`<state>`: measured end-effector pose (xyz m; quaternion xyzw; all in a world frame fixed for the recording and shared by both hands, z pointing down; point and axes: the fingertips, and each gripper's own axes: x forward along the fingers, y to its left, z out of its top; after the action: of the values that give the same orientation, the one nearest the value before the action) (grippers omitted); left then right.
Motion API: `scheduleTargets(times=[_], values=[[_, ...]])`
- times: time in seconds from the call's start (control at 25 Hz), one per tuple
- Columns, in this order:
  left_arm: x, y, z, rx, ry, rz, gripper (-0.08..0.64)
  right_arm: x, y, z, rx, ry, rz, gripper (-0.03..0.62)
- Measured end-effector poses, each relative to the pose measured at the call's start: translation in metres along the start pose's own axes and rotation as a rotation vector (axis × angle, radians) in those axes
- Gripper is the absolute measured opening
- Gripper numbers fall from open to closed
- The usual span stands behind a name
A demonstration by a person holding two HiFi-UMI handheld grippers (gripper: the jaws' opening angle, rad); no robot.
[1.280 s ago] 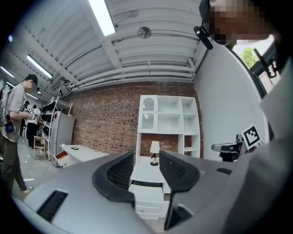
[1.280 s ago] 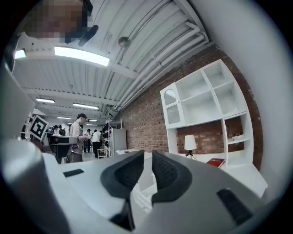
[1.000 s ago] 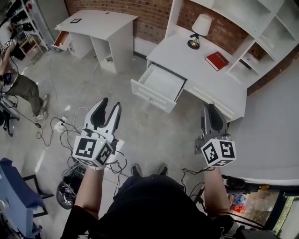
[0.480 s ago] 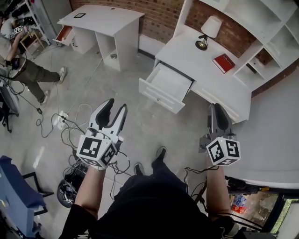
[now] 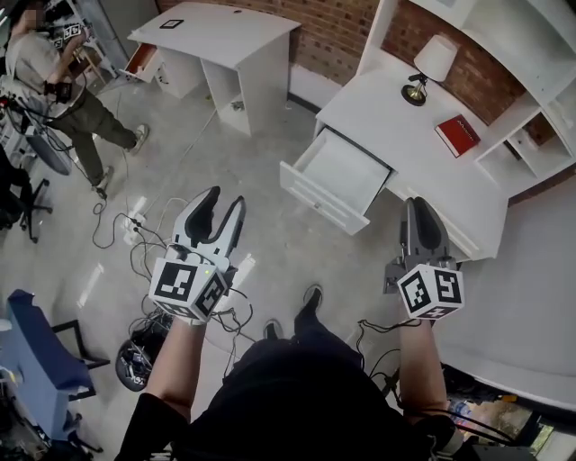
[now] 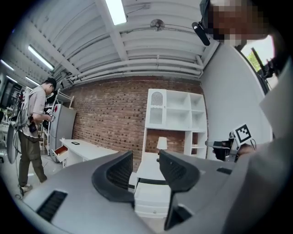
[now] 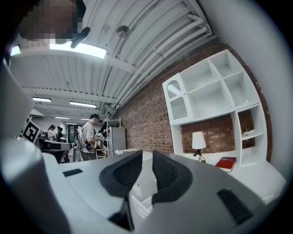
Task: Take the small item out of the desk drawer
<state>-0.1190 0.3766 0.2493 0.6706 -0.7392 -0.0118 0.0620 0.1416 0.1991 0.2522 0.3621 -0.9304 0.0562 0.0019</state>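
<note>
over open floor (image 5: 270,248) before drawer (image 5: 346,171), left tool (image 5: 223,196) wide open, right tool (image 5: 419,203) barely parted, both empty

Bright, even indoor light, with strong fisheye bending in both gripper views.
In the left gripper view the ceiling strip lights (image 6: 115,11) glare white, and in the right gripper view a panel light (image 7: 78,49) blows out. Both views curve hard and fall to black at the corners. The left tool (image 6: 144,157) and right tool (image 7: 146,157) sit close to the lens and look soft. In the head view the floor (image 5: 288,243) is evenly lit with faint shadows. The white counter (image 5: 405,135) is bright yet keeps its detail.
</note>
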Motion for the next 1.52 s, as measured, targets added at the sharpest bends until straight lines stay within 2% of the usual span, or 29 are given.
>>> scheduleTargets(times=[0.24,0.48,0.8,1.0,1.24,1.4,1.52], values=[[0.063,-0.002,0.011,0.013,-0.003,0.043,0.176,0.045,-0.036,-0.001,0.011,0.01,0.044,0.067],[0.117,-0.006,0.019,-0.015,-0.018,0.077,0.176,0.078,-0.071,-0.009,0.035,0.025,0.071,0.067],[0.154,-0.021,0.008,-0.011,0.027,0.082,0.176,0.105,-0.104,-0.027,0.08,0.064,0.099,0.061],[0.167,-0.018,0.013,-0.003,0.027,0.091,0.176,0.115,-0.11,-0.024,0.085,0.06,0.104,0.061],[0.203,-0.014,0.01,-0.008,0.043,0.054,0.176,0.133,-0.123,-0.024,0.078,0.068,0.077,0.061],[0.239,-0.006,0.003,-0.01,0.054,0.019,0.176,0.155,-0.131,-0.023,-0.01,0.07,0.051,0.061],[0.268,0.003,-0.002,-0.009,0.07,-0.014,0.176,0.174,-0.136,-0.024,-0.011,0.079,0.033,0.06]])
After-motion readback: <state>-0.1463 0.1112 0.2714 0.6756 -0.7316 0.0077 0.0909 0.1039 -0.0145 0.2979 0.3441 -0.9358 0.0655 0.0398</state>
